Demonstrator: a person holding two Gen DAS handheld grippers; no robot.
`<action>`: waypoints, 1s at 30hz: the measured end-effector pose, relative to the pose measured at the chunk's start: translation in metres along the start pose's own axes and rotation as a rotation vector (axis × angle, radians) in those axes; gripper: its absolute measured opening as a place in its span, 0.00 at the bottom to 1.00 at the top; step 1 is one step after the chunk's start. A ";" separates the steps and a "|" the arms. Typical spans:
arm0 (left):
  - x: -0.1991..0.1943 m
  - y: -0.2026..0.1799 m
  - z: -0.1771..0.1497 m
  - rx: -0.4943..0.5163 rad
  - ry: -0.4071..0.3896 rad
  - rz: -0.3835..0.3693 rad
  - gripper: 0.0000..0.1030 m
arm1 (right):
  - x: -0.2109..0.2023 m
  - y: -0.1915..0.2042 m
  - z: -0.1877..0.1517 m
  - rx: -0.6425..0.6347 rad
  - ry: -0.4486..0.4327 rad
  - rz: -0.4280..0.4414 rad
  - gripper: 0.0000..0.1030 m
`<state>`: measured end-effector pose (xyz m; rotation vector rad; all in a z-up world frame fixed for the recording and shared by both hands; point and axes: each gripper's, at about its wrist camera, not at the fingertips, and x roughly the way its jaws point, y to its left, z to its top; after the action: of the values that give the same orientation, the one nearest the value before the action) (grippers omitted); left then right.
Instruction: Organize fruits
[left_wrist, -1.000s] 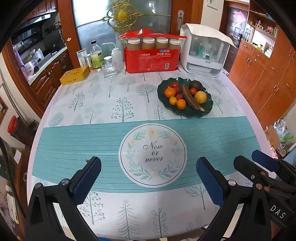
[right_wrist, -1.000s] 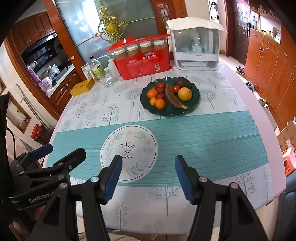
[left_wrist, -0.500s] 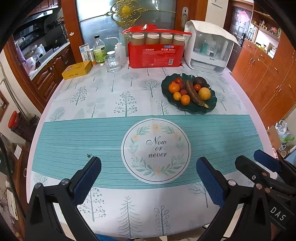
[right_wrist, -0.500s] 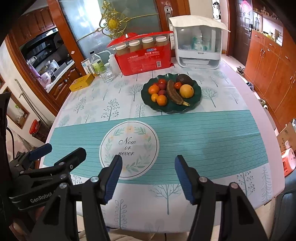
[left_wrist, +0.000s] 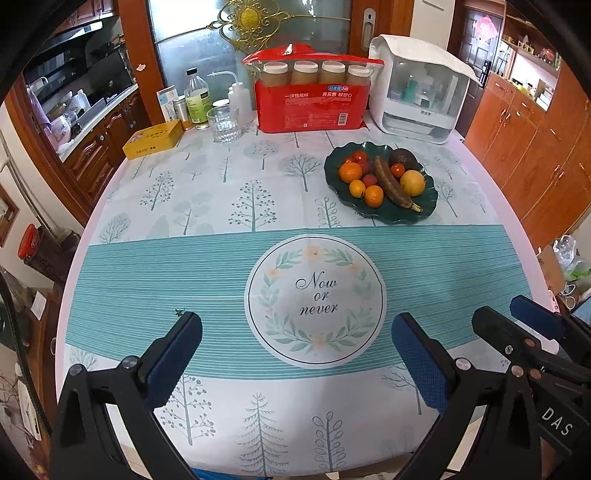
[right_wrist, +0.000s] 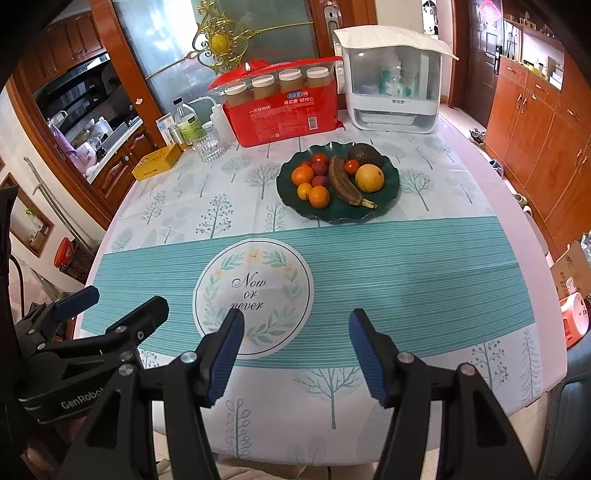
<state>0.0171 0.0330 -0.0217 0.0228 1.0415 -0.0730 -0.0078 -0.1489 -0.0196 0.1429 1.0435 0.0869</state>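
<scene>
A dark green wavy plate (left_wrist: 424, 210) (right_wrist: 388, 206) at the table's far right holds a brown banana (left_wrist: 391, 182) (right_wrist: 345, 184), several oranges (left_wrist: 350, 172) (right_wrist: 303, 175), small red fruits (left_wrist: 397, 170) (right_wrist: 320, 158), a yellow round fruit (left_wrist: 413, 182) (right_wrist: 369, 178) and a dark avocado (left_wrist: 404, 157) (right_wrist: 365, 154). My left gripper (left_wrist: 295, 354) is open and empty over the near table edge. My right gripper (right_wrist: 295, 350) is open and empty beside it. Each gripper shows in the other's view, the right one (left_wrist: 513, 317) and the left one (right_wrist: 114, 310).
At the table's back stand a red package of cups (left_wrist: 312, 105), a white cabinet box (left_wrist: 421, 96), a glass (left_wrist: 223, 123), bottles (left_wrist: 197, 99) and a yellow tin (left_wrist: 153, 138). A round "Now or never" print (left_wrist: 316, 301) marks the cloth's middle. Wooden cabinets stand right.
Both grippers have pulled back and risen slightly, so the table and plate sit lower and smaller in view. Both stay open and empty.
</scene>
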 end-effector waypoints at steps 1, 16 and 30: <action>0.001 0.001 0.001 0.001 0.002 0.000 0.99 | 0.001 0.000 0.000 0.000 0.002 0.000 0.58; 0.010 0.004 0.005 0.019 0.022 0.018 0.99 | 0.011 0.001 0.004 0.003 0.018 -0.011 0.58; 0.014 0.004 0.005 0.025 0.030 0.021 0.99 | 0.015 0.002 0.007 0.005 0.031 -0.019 0.58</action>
<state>0.0286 0.0364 -0.0319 0.0578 1.0705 -0.0671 0.0064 -0.1454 -0.0287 0.1364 1.0757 0.0692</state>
